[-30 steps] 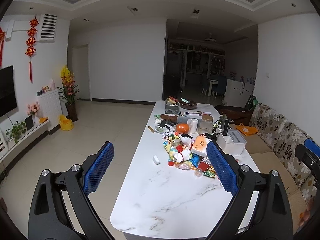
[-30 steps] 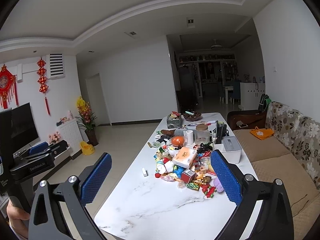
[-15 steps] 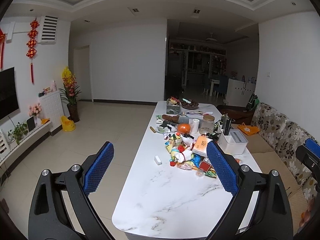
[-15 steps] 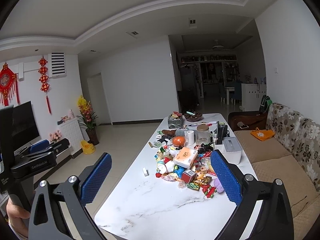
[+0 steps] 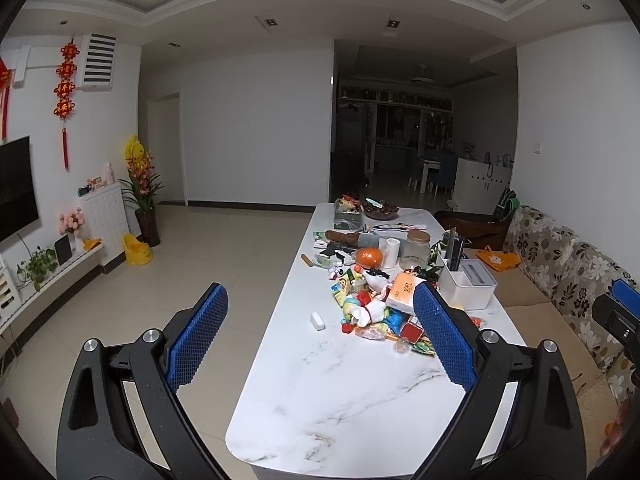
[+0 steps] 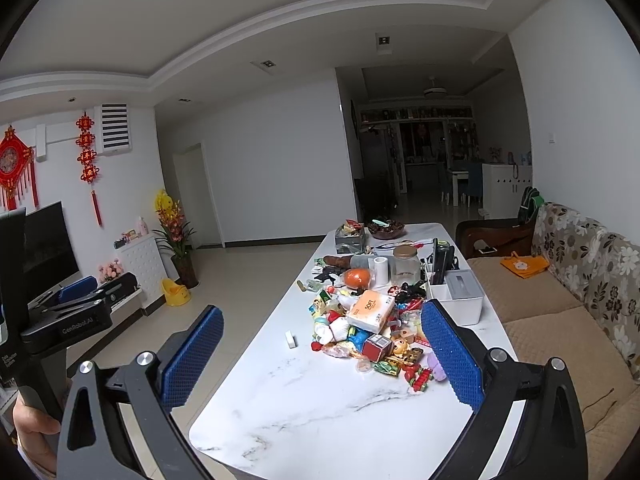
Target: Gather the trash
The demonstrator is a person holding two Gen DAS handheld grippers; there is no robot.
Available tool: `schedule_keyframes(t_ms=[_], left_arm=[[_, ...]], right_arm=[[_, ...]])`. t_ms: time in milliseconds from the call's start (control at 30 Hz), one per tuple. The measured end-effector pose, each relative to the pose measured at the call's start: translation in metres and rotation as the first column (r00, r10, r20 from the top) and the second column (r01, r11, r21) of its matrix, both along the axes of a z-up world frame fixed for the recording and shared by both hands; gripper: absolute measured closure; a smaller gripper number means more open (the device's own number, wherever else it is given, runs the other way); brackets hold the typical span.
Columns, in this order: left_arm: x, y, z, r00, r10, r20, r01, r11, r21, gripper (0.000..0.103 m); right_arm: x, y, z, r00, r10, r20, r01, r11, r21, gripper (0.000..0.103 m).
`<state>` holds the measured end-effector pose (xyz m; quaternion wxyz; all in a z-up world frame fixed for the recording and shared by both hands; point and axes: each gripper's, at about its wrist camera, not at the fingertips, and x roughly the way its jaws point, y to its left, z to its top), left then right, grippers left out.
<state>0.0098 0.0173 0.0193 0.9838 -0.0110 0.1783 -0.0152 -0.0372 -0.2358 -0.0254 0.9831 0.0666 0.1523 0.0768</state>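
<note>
Since the earlier frames, both views are drifting slightly: the table [image 5: 344,392] is sitting a little further right in the left wrist view and the pile is looking marginally nearer in the right wrist view. Nothing on the table is changing position.

I am holding both tongs short of the table's near end, aimed along its length. The trash pile [image 6: 360,336] is lying mid-table: wrappers, small packets and toys heaped around an orange tissue pack [image 6: 370,310]. A small white block [image 5: 317,321] is lying apart on the pile's left side. Behind the pile are standing an orange [image 5: 369,257], a paper roll [image 5: 389,252], a glass jar [image 5: 416,249] and a white organiser box [image 5: 468,285].

Risks from here, as I am judging them:
- The pile is mixing trash with keepers. A broad grab could take the tissue pack or a toy along with wrappers.
- Thin wrappers are lying flat on smooth marble. The pads could slide over them or push them off the edge.
- Reaching deep could knock the jar or the roll.

The left tongs [image 5: 320,336] are spread wide, holding nothing, touching nothing. The right tongs [image 6: 320,356] are likewise spread wide and empty, clear of the table.
</note>
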Motion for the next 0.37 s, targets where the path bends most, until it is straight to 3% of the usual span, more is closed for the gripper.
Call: schedule_keyframes(t_ms=[367], left_arm=[[0.0024, -0.0008, 0.0019, 1.000, 0.006, -0.008, -0.006, 1.000, 0.001, 0.011]], right_arm=[[-0.0006, -0.0016, -0.0008, 1.000, 0.012, -0.005, -0.012, 1.000, 0.000, 0.005]])
